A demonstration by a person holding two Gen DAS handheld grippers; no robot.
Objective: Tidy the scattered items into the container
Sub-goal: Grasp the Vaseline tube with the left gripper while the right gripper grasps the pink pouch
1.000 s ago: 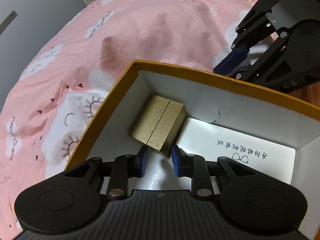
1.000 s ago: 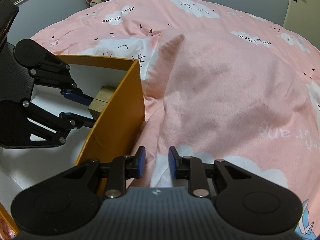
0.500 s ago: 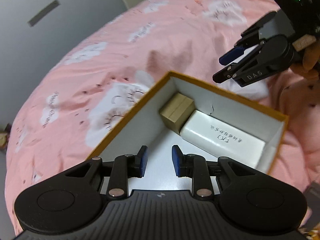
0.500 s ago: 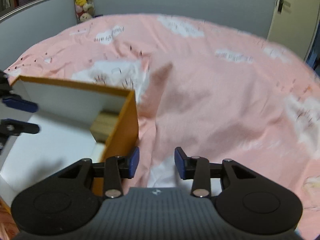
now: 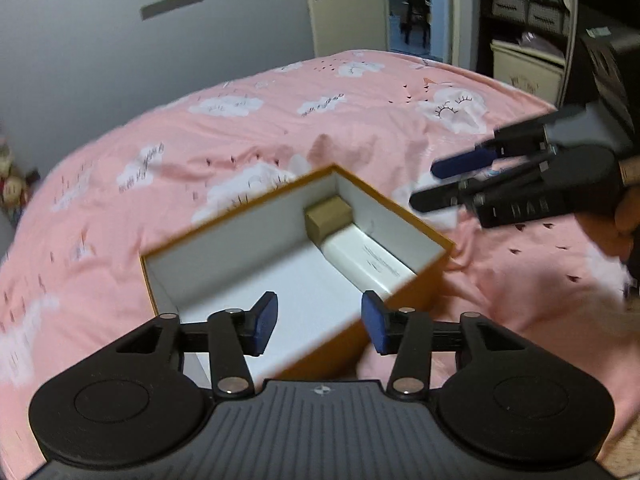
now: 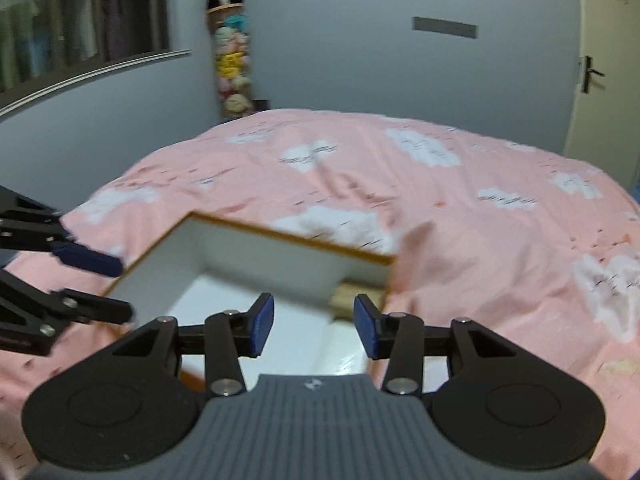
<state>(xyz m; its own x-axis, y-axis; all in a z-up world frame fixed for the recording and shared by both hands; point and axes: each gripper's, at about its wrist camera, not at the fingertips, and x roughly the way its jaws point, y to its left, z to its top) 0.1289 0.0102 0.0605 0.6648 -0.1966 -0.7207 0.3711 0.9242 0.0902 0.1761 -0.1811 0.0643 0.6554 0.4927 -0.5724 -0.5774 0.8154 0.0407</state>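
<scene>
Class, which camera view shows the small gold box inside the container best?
The left wrist view: the gold box sits whole in the far corner of the orange container. The right wrist view shows only a blurred sliver behind the container's wall.

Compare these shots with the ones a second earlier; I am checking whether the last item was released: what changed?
Both grippers pulled up and back from the orange box. The left gripper and right gripper are opening, nothing between their fingers. The gold box and white box stayed inside, side by side.
</scene>
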